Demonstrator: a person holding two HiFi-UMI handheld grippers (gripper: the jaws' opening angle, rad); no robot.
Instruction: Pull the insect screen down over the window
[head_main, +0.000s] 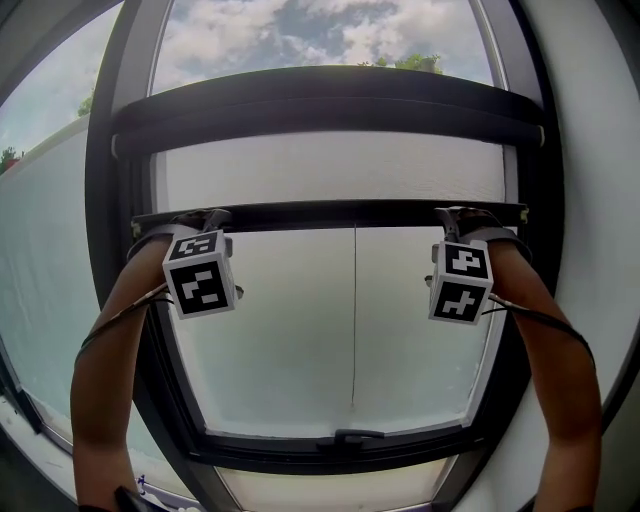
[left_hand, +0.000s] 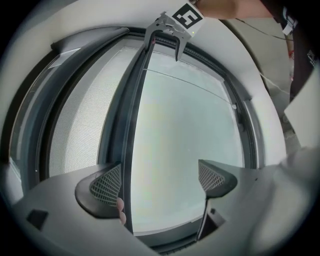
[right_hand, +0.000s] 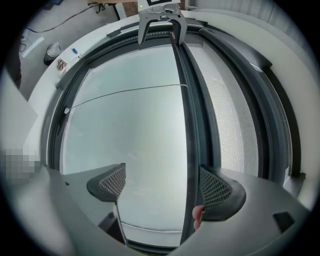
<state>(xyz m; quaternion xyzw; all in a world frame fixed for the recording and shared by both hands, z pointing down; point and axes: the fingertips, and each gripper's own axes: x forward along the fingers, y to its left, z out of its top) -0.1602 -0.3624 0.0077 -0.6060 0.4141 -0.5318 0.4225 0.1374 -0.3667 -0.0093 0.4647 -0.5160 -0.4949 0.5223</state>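
The insect screen's grey mesh (head_main: 330, 165) covers the upper part of the window, and its dark bottom bar (head_main: 330, 213) runs level across the pane. My left gripper (head_main: 200, 218) sits at the bar's left end and my right gripper (head_main: 460, 215) at its right end. In the left gripper view the bar (left_hand: 135, 115) lies between the wide-apart jaws of the left gripper (left_hand: 160, 182), close beside one pad, with a fingertip behind it. In the right gripper view the bar (right_hand: 185, 115) likewise passes beside one pad of the right gripper (right_hand: 167, 185). Neither pair of pads presses on the bar.
The screen's dark housing (head_main: 330, 100) spans the top of the window frame (head_main: 105, 250). A handle (head_main: 350, 437) sits on the lower sash. White wall reveals flank the window. Small items (right_hand: 52, 50) lie off to one side in the right gripper view.
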